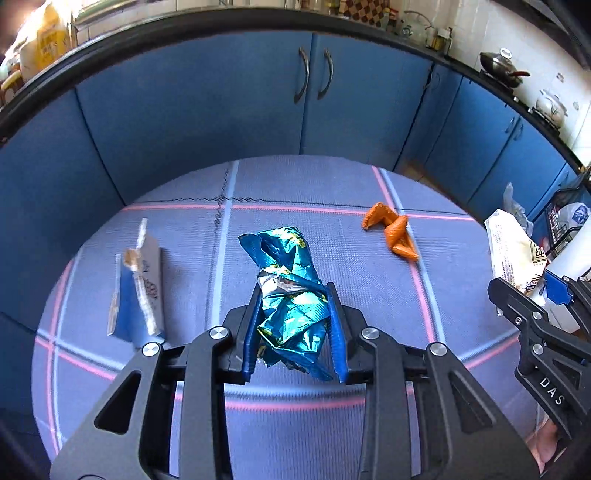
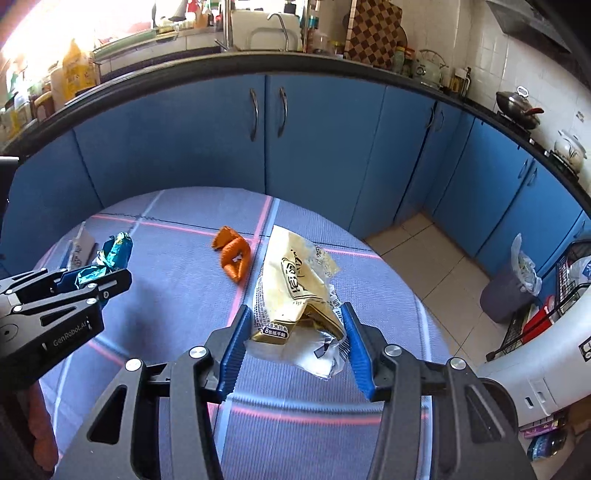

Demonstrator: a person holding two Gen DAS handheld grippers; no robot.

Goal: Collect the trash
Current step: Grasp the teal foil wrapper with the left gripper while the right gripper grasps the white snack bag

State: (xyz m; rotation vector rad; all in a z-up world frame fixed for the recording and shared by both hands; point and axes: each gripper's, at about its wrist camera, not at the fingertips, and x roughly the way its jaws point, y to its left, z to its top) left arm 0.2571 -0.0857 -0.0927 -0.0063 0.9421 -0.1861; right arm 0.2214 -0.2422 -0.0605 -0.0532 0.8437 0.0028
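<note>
Home kitchen: blue cabinets (image 2: 314, 147), wok (image 2: 517, 105), sink faucet (image 2: 279, 22).

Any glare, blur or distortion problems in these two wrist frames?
Left wrist view: blown-out window glare at top left, fisheye bends the blue cabinets, and the white-blue wrapper looks smeared; the teal foil wrapper stays sharp. Right wrist view: the same overexposed corner and curved counter; the print on the yellow bag is readable.

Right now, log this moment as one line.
left gripper: shut on teal wrapper | right gripper: around gold bag | on table: orange peel, blue packet
</note>
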